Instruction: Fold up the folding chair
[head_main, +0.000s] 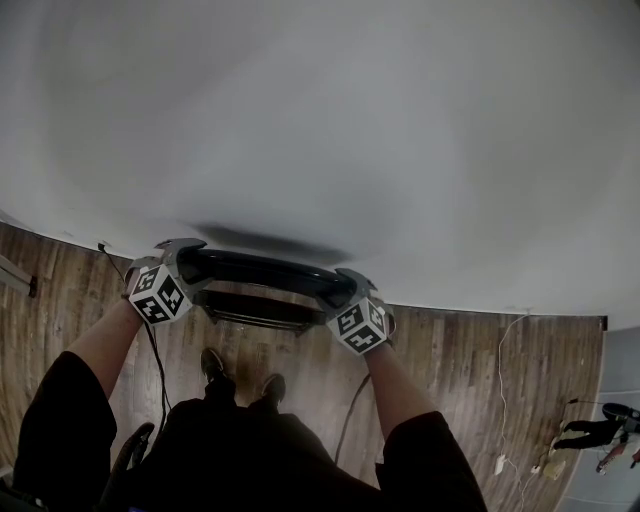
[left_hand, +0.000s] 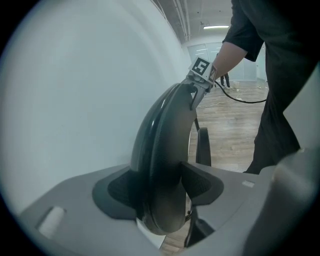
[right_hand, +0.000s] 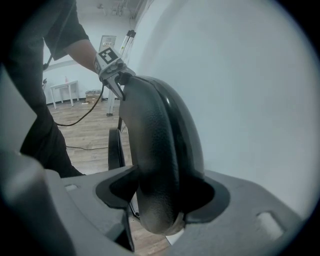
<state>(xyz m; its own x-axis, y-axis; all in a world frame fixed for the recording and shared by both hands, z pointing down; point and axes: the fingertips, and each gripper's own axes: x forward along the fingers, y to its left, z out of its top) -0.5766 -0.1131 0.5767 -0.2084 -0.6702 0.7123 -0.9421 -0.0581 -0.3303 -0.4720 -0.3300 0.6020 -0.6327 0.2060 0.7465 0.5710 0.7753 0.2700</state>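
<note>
**Chair upright at the wall, both grippers at its top rim, jaws not clamped**

Head view: black plastic folding chair stands just in front of the white wall, seen from above as a thin dark strip; left gripper at one end of its top rim, right gripper at the other; person's shoes on the wooden plank floor, on the side of the chair away from the wall; the pads are not visible from here.

Gripper views fill that in: each pair of jaws stands apart with the curved rim between them, pads just beside the plastic rather than squeezing it; both open around the rim. Left gripper view shows the rim arching along the wall to the other gripper's marker cube; right gripper view mirrors that, and adds the pebbled texture of the backrest and a small white table well away from the wall; the head view shows neither.

Orientation: rim's long axis runs parallel to the wall, gripper to gripper; chair upright, top rim up, dark lower frame dropping toward the floor; broad face toward the wall.
</note>
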